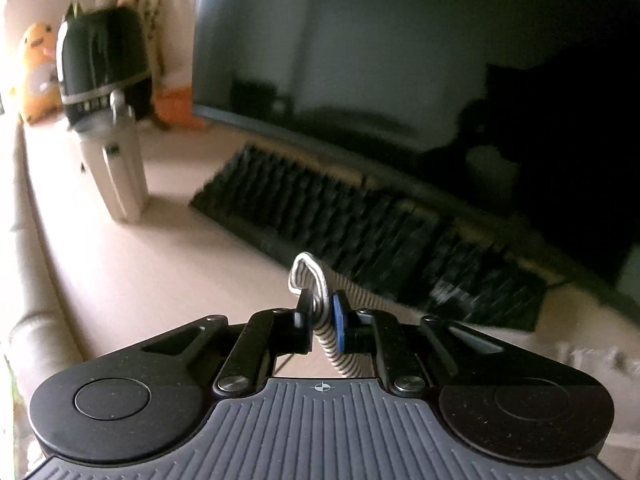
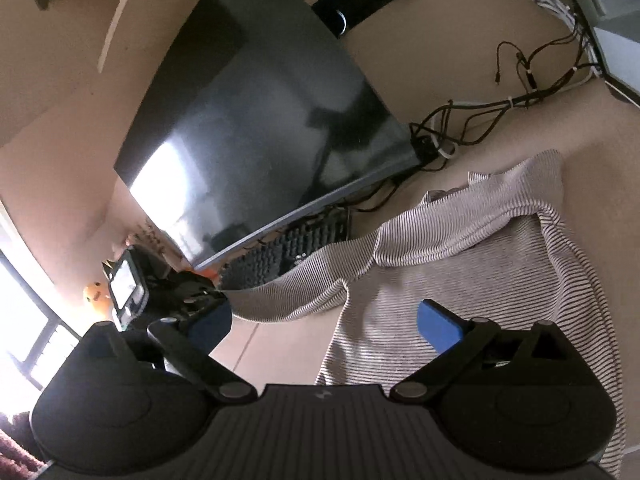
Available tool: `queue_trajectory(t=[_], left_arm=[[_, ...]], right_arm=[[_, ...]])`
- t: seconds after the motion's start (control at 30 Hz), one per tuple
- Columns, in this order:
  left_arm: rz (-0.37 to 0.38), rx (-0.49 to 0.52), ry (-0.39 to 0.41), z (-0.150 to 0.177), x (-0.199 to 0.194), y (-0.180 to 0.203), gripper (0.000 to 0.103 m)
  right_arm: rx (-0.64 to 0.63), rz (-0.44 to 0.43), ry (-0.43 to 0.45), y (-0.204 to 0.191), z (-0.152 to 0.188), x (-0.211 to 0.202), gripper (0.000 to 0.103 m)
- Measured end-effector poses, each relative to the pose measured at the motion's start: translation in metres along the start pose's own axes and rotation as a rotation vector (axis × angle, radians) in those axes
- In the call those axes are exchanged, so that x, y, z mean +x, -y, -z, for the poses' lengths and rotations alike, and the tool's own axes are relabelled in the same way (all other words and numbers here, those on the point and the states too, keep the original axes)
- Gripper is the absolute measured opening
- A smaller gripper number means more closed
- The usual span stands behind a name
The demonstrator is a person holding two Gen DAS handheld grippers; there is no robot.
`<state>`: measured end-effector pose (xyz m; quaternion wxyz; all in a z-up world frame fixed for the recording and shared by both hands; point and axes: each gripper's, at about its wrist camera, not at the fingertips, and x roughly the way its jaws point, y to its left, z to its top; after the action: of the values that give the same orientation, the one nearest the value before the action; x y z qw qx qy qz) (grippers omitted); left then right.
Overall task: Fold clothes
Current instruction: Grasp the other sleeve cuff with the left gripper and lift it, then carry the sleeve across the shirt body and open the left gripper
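We read no writing or brand anywhere. On the beige desk (image 1: 168, 240), from the left, we count one yellow plush toy (image 1: 36, 76), one black keyboard (image 1: 360, 232) and one dark monitor (image 1: 400, 60). Our left gripper (image 1: 320, 314) is clenched on a fold of the grey-and-white striped knit garment (image 2: 460, 280), whose sleeve stretches across bare desk. Our right gripper (image 2: 324, 324) hangs released over the garment's body; open desk lies between them.
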<state>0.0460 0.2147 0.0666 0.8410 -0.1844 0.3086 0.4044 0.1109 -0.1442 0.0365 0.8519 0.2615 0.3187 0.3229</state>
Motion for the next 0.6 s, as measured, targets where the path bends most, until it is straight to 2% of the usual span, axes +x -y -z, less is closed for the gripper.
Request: queue_trajectory(t=[0.17, 0.3, 0.6], left_arm=[[-0.007, 0.045, 0.077, -0.016, -0.040, 0.030, 0.011], [0.008, 0.072, 0.098, -0.022, -0.060, 0.056, 0.011], [0.112, 0.201, 0.193, -0.031, -0.111, 0.134, 0.011]], right_arm=[[0.041, -0.054, 0.014, 0.021, -0.003, -0.012, 0.101], [0.061, -0.085, 0.023, 0.033, -0.006, -0.020, 0.101], [0.113, -0.123, 0.048, 0.059, -0.012, -0.034, 0.102]])
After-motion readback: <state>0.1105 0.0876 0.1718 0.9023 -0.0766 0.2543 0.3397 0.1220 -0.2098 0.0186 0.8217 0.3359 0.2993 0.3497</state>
